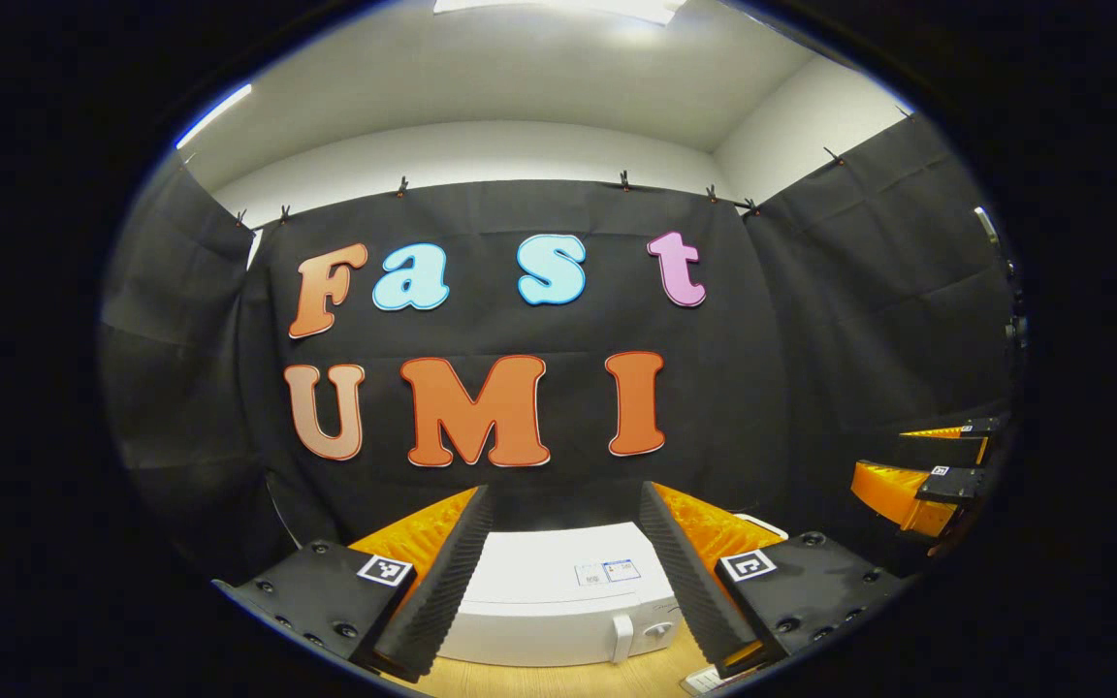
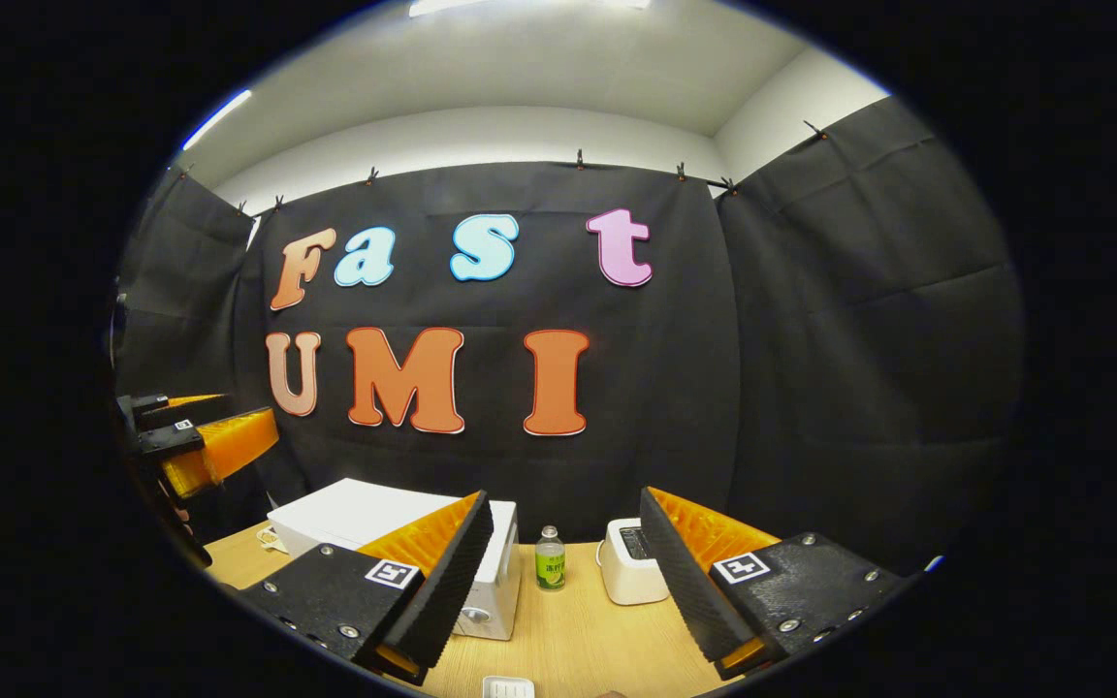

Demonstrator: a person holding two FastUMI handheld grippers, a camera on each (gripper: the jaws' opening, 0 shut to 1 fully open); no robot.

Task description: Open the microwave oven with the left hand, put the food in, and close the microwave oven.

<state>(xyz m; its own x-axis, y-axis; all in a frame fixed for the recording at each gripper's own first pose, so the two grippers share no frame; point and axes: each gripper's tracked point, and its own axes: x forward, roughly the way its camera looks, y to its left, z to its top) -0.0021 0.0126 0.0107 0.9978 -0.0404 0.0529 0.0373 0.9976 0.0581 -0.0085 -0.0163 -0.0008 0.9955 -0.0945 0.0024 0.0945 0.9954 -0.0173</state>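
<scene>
The left gripper (image 1: pixel 558 572) hangs above the front of the wooden table (image 1: pixel 558 679), its two ribbed fingers spread wide with nothing between them. Through the gap, in the left gripper view, the white microwave (image 1: pixel 558 601) sits on the table with its door closed; the handle (image 1: pixel 622 637) and a round knob (image 1: pixel 657 630) stand at the right end of its front face. A small label (image 1: pixel 607 572) lies on its top panel. At the right edge of that view the other tool's orange and black fingers (image 1: pixel 917 485) show, well apart from the microwave.

In the right gripper view the microwave (image 2: pixel 365 519) stands at the left part of the table (image 2: pixel 578 630), close to the back cloth wall, partly hidden by the near finger. Just right of it is a small green bottle (image 2: pixel 550 559), upright, apart from the microwave. Right of the bottle stands a white toaster (image 2: pixel 628 562), upright, also near the back edge. A small white item (image 2: pixel 508 687) lies at the front edge of the table; what it is cannot be told.

The right gripper (image 2: pixel 568 582) is likewise released, fingers wide apart and empty, hovering above the front of the table. No food can be made out with certainty.
</scene>
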